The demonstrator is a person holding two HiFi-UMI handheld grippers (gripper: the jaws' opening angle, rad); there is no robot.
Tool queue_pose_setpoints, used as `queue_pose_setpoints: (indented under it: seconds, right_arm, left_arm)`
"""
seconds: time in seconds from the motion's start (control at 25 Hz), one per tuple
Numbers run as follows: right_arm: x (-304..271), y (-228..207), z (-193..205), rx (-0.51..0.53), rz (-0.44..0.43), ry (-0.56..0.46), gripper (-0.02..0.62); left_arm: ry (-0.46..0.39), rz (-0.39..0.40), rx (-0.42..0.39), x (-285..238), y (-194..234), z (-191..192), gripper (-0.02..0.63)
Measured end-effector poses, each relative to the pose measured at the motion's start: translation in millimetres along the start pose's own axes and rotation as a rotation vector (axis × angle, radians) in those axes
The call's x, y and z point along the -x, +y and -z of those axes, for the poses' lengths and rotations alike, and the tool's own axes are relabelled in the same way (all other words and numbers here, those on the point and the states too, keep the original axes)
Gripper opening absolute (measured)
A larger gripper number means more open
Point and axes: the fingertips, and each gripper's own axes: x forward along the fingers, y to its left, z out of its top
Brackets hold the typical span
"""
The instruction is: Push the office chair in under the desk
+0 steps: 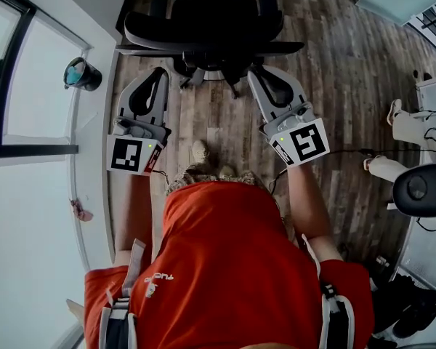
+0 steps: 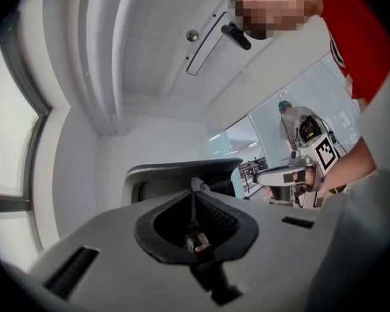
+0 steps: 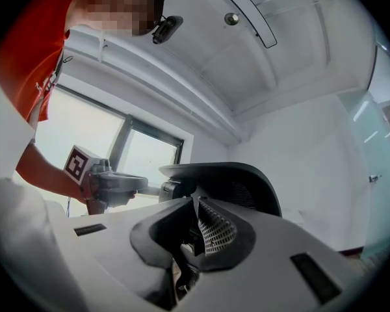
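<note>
While left tongs point(image 1: 158, 73) and right tongs point(image 1: 256, 71) are pinched shut, empty, the black mesh-back office chair point(image 1: 203, 20) sits on plank floor point(image 1: 349, 86).
Both reach forward, tips just behind its curved backrest point(image 1: 203, 43).

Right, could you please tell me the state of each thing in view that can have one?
Office chair: upright on the wood floor, backrest towards the person.
Left gripper: shut, empty, tip close to the backrest; contact unclear.
Right gripper: shut, empty, tip close to the backrest; contact unclear.
Cup: upright on the white surface.
</note>
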Motion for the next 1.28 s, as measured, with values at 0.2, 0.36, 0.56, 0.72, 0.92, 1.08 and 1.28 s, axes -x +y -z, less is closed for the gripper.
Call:
queue_pose_setpoints:
  seconds: [0.2, 0.36, 0.56, 0.72, 0.92, 1.08, 1.28]
  right_arm:
    - [-8, -16, 16, 0.042, 0.012, 0.082, 0.039]
    - [-11, -32, 28, 0.104, 0.015, 0.144, 0.103]
    - [-10, -61, 55, 0.195, 0.025, 0.316, 0.183]
    - [-10, -83, 80, 0.330, -0.009, 0.453, 0.247]
    - [-1, -110, 113, 0.456, -0.073, 0.671, 0.275]
    - [-1, -122, 131, 0.530, -0.149, 0.787, 0.281]
    - [-7, -132, 156, 0.575, -0.250, 0.902, 0.284]
  left_arm:
    - [0.082, 0.010, -0.077, -5, 28, 21, 0.088]
    - [0.207, 0.033, -0.194, -7, 52, 45, 0.144]
    - [0.294, 0.100, -0.376, -15, 80, 69, 0.199]
    - [0.384, 0.151, -0.511, -18, 102, 89, 0.245]
    - [0.529, 0.236, -0.648, -25, 123, 115, 0.284]
    - [0.613, 0.313, -0.741, -34, 132, 133, 0.287]
    - [0.695, 0.393, -0.810, -48, 137, 154, 0.287]
